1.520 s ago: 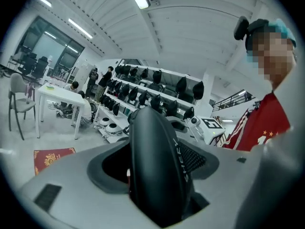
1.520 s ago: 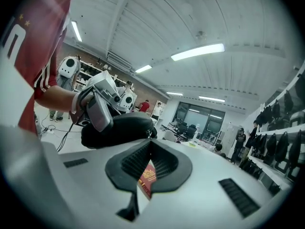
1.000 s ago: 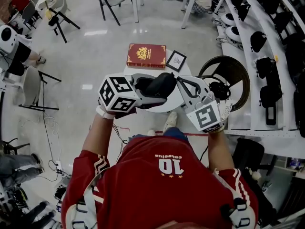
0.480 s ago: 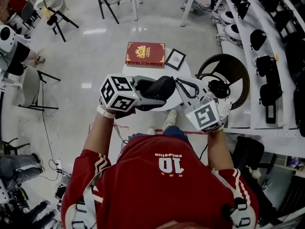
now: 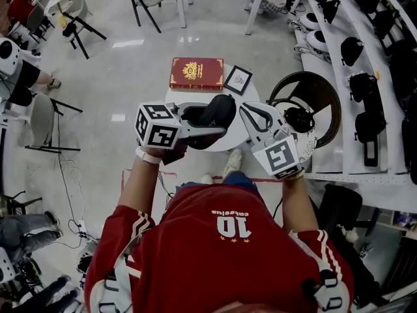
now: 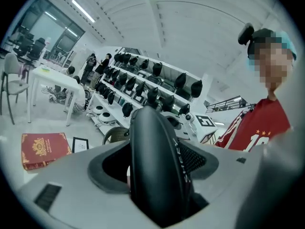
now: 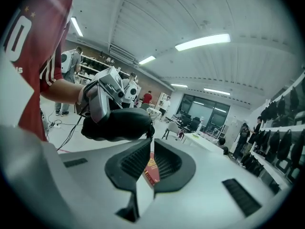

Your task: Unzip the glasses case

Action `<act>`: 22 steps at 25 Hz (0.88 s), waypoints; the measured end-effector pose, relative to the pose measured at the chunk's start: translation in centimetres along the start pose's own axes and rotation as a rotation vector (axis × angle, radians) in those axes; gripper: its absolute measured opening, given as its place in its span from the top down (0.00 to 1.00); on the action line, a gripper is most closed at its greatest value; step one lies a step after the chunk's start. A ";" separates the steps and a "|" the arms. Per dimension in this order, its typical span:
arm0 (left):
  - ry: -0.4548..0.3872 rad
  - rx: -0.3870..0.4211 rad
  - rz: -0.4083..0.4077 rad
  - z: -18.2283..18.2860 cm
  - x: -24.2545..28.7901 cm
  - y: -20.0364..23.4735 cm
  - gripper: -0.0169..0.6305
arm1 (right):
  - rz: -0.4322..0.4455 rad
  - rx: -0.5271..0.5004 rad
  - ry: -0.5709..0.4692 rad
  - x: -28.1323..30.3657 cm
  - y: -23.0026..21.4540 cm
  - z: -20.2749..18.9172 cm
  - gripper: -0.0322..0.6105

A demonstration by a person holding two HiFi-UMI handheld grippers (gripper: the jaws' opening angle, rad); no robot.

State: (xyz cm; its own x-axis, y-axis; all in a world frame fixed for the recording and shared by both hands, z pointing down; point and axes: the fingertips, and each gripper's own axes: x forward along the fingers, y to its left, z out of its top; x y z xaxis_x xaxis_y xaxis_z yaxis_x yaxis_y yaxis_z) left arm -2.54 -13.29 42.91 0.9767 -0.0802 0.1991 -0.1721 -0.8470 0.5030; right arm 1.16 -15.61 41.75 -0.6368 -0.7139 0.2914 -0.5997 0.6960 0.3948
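Right gripper view: your right hand-held gripper (image 7: pixel 150 143) is pinching the zip pull (image 7: pixel 151 130), your left hand-held gripper (image 6: pixel 159 147) is clamping the glasses case (image 6: pixel 153 180); be drawing steadily along the seam.

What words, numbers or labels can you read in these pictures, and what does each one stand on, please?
"10": on the back of the person's red shirt; the small word by it is too small to read.
Embossed lettering on the glasses case: too blurred to read.
Nothing legible on the red book, framed card or red pull tag.
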 end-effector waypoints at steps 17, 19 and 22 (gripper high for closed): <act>-0.225 -0.138 0.305 0.6 -0.5 6.3 0.48 | -0.200 0.291 -0.119 -3.1 -4.9 -1.3 0.92; -0.236 -0.148 0.326 0.3 -0.3 6.9 0.48 | -0.207 0.307 -0.135 -3.4 -4.9 -1.4 0.92; -0.236 -0.170 0.349 -0.6 0.3 7.8 0.48 | -0.203 0.357 -0.151 -3.8 -4.8 -1.8 0.92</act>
State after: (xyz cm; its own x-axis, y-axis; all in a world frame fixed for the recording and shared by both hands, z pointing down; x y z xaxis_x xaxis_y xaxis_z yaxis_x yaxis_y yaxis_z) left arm -3.64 -19.66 47.42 0.8556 -0.4798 0.1942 -0.4957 -0.6513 0.5745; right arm 7.33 -16.41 40.36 -0.5364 -0.8383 0.0981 -0.8331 0.5445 0.0975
